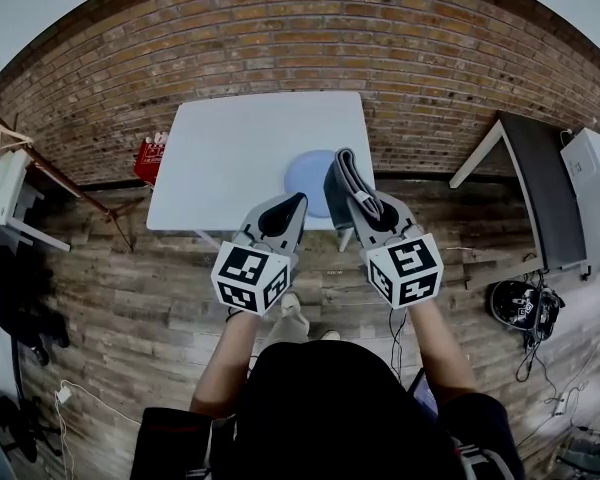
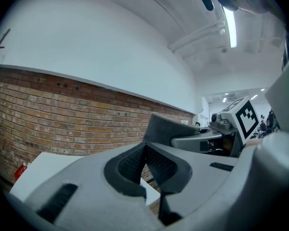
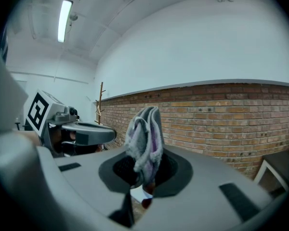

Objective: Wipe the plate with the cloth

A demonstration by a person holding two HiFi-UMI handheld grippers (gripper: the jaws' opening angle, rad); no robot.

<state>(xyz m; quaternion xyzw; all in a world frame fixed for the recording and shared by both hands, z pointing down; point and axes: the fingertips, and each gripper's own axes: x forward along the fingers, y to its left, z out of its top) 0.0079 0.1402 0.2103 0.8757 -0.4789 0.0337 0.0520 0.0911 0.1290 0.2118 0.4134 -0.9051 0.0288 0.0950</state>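
Note:
A pale blue plate point(image 1: 307, 180) lies at the near right edge of the white table point(image 1: 240, 148). My right gripper point(image 1: 362, 202) is shut on a folded grey cloth point(image 1: 342, 176), which stands up from its jaws above the plate's right side. In the right gripper view the cloth point(image 3: 144, 143) shows grey and purple folds pinched between the jaws. My left gripper point(image 1: 294, 204) hovers just left of the plate at the table's near edge, its jaws closed together with nothing between them. From the left gripper view I see the cloth point(image 2: 166, 129) and the right gripper to the right.
A brick wall point(image 1: 400, 58) runs behind the table. A red object point(image 1: 150, 158) sits on the floor at the table's left. A second table point(image 1: 545, 183) stands at the right, a dark bag point(image 1: 520, 308) below it. The floor is wooden planks.

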